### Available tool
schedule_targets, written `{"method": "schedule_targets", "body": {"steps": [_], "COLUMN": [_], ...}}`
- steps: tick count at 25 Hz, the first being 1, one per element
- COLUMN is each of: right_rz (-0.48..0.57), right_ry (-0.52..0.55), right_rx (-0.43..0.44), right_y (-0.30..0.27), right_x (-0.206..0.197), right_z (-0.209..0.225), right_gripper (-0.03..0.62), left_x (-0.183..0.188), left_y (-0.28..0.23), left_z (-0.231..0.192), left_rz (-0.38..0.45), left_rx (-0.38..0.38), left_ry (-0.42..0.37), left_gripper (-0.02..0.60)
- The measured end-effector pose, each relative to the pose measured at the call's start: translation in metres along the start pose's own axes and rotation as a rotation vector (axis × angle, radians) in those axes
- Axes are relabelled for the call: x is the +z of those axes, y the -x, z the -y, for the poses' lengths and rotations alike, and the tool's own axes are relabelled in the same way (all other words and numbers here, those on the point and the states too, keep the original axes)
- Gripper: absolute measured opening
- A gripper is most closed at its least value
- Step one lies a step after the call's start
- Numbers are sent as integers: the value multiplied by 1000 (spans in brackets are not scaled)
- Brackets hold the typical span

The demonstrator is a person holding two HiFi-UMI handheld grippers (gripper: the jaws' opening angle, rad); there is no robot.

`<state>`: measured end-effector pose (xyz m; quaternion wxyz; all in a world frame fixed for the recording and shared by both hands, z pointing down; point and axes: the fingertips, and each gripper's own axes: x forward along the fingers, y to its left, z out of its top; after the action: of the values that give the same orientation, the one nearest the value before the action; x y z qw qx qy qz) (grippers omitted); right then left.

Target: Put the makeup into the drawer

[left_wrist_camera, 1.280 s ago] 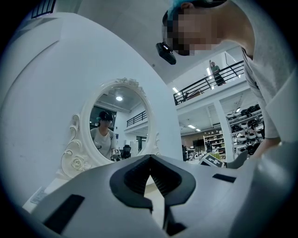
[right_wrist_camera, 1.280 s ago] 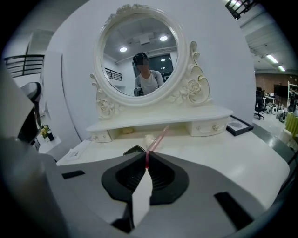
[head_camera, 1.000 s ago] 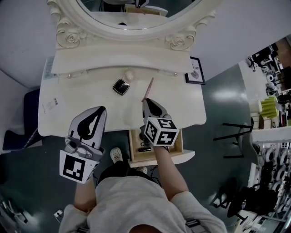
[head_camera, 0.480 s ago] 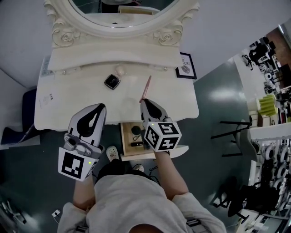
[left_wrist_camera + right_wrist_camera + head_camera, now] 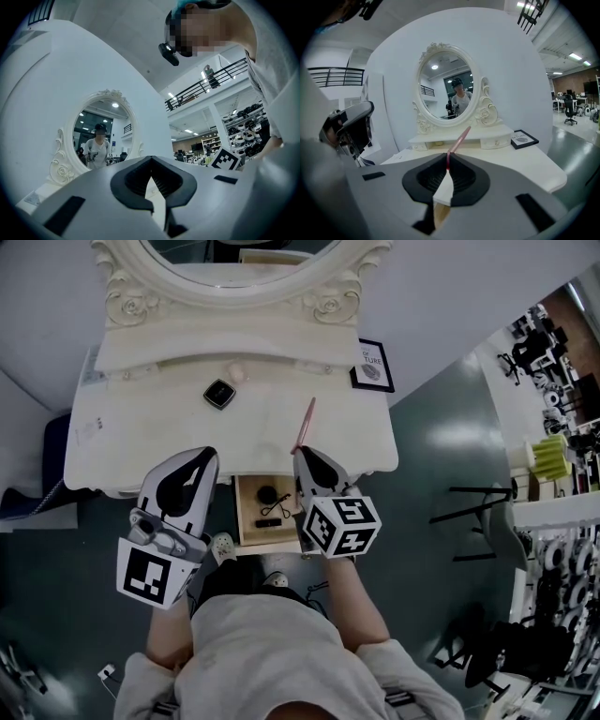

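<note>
Right gripper (image 5: 302, 454) has its jaws pressed together on the lower end of a pink makeup pencil (image 5: 306, 423). In the head view the pencil sticks out past the tips toward 1 o'clock, over the white dressing table (image 5: 122, 442). In the right gripper view it rises at a slant from the closed tips toward the mirror. Whether its far end touches the tabletop cannot be told.

Left gripper (image 5: 203, 456) sits at 9 o'clock of the right one, over the table's front edge. Its own view shows the jaws meeting tip to tip with nothing between them.

Between the two grippers, at the table's 6 o'clock edge, the drawer (image 5: 238, 512) stands pulled open with its wooden bottom showing. A few small black items (image 5: 269, 507) lie inside it, too small to name.

On the tabletop a black square compact (image 5: 219, 393) lies toward 12 o'clock of the left gripper, well apart from the pencil. A small pale round thing (image 5: 236, 374) lies just beside the compact at its 1 o'clock. A framed picture (image 5: 372, 365) lies at the table's back right corner, at 2 o'clock of the pencil. The oval mirror (image 5: 239, 259) in its carved frame stands at 12 o'clock.
</note>
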<state>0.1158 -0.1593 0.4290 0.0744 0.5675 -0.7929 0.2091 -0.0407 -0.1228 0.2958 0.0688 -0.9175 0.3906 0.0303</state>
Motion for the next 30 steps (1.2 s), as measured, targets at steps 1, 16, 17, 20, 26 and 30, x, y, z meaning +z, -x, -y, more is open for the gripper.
{"method": "schedule_targets", "body": {"steps": [1, 16, 17, 20, 26, 30], "right_rz": [-2, -111, -124, -167, -264, -321], "right_ry": [0, 15, 17, 24, 22, 19], "right_rx": [1, 69, 74, 92, 132, 169], "right_y": [4, 53, 55, 61, 68, 70], "right_x": [-2, -60, -65, -83, -116, -135], "right_z": [2, 18, 19, 22, 25, 23], "right_gripper": [31, 31, 31, 31, 31, 31], "left_x": [0, 8, 8, 8, 10, 12], "left_y": [1, 12, 12, 13, 17, 21], "left_z": [4, 50, 52, 59, 63, 62], "left_rz": [-3, -10, -10, -9, -10, -9], "left_rx": [0, 16, 16, 16, 21, 22], "left_ry": [-1, -15, -16, -19, -19, -27], "left_gripper": [14, 14, 14, 14, 14, 14]}}
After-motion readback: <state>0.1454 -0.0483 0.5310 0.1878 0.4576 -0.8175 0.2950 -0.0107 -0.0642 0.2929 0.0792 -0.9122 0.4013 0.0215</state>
